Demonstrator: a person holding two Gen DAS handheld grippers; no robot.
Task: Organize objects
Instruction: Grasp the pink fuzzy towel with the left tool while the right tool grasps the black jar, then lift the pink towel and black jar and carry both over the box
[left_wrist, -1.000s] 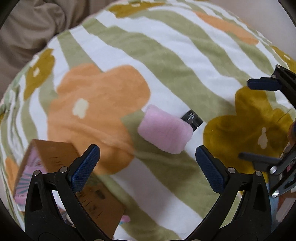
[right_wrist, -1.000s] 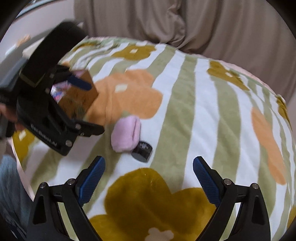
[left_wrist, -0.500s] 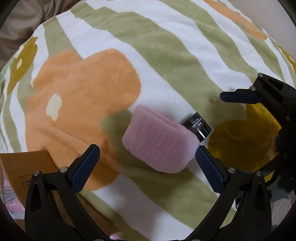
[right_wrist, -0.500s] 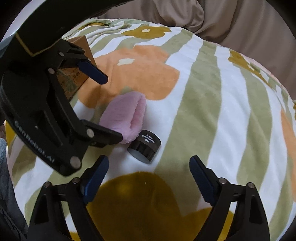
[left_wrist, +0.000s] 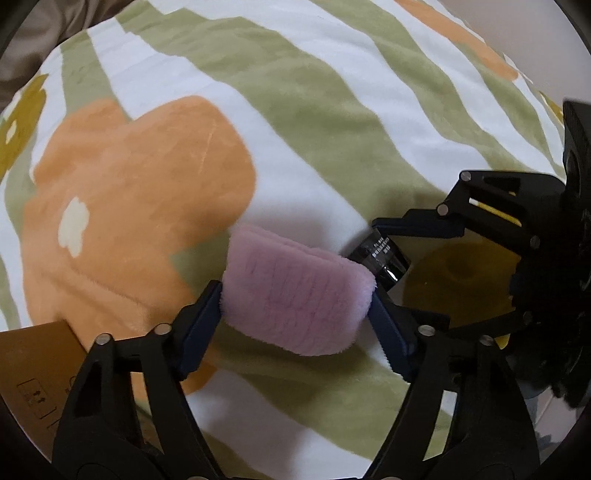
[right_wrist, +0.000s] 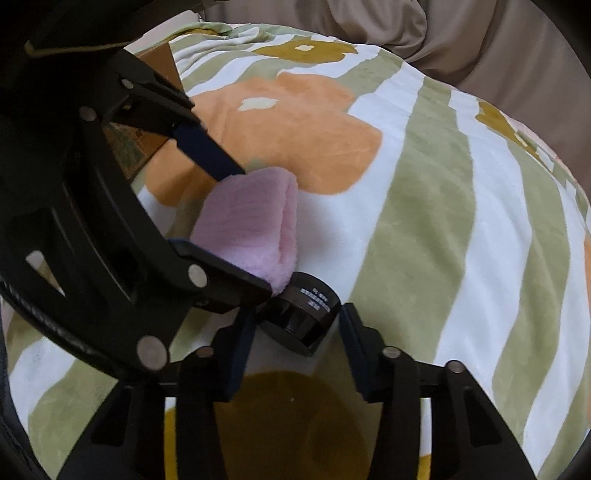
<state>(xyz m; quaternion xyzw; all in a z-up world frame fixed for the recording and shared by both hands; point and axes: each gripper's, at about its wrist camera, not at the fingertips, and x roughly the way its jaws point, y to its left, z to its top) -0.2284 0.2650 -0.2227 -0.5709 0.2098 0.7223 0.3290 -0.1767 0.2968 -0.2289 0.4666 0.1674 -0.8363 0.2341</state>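
A folded pink fluffy cloth (left_wrist: 295, 291) lies on a flowered green-and-white blanket (left_wrist: 314, 110). My left gripper (left_wrist: 295, 314) is closed around it, a pad against each end. A small black cylinder (left_wrist: 384, 254) lies right beside the cloth. In the right wrist view, the cylinder (right_wrist: 303, 314) sits between my right gripper's (right_wrist: 295, 325) narrowed fingers, pads at its sides. The pink cloth (right_wrist: 251, 225) and the left gripper (right_wrist: 110, 203) fill the left of that view.
A brown cardboard box (left_wrist: 33, 373) sits at the lower left of the left wrist view, and behind the left gripper in the right wrist view (right_wrist: 162, 66). Beige fabric (right_wrist: 480, 44) lies beyond the blanket's far edge.
Both grippers moved down and forward onto their objects. The left fingers closed onto the pink cloth; the right fingers narrowed around the black cylinder.
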